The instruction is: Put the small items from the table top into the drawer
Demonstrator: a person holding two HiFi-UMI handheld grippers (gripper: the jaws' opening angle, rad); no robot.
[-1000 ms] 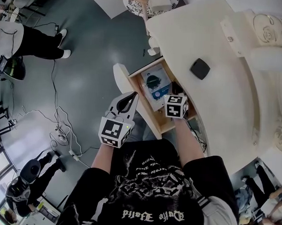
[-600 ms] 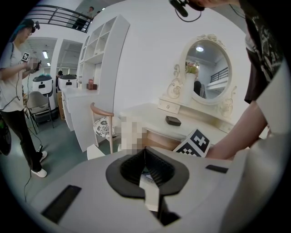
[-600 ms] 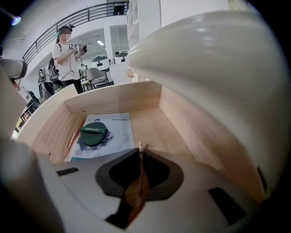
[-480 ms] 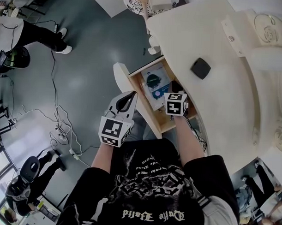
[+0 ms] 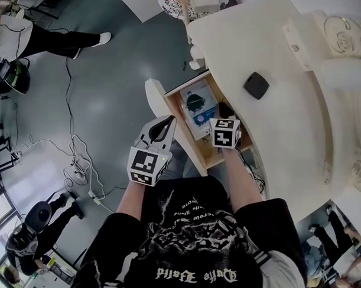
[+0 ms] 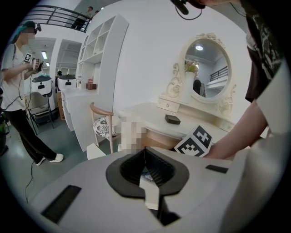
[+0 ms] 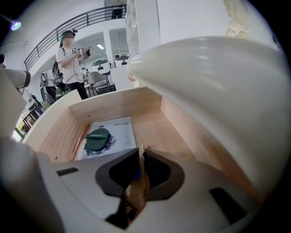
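The wooden drawer (image 5: 190, 145) stands pulled out from the cream dressing table (image 5: 287, 126). Inside it lies a white booklet (image 5: 202, 116) (image 7: 119, 128) with a round dark green item (image 5: 195, 102) (image 7: 97, 139) on it. My right gripper (image 5: 225, 111) (image 7: 141, 148) is down inside the drawer near its right wall, jaws shut, and I see nothing held between them. A small black item (image 5: 256, 87) (image 6: 172, 119) rests on the table top beyond the drawer. My left gripper (image 5: 168, 121) (image 6: 145, 149) hangs shut and empty just outside the drawer's white front panel (image 5: 155, 101).
A chair (image 5: 180, 4) (image 6: 102, 124) stands past the table's far end. Cables (image 5: 79, 160) trail over the grey floor at the left. An oval mirror (image 6: 207, 71) and a small ornate box (image 5: 332, 33) sit at the back of the table. People (image 5: 48, 44) stand nearby.
Both grippers have stayed almost where they were; the right one edged slightly deeper into the drawer. The person at the top left has shifted a foot.
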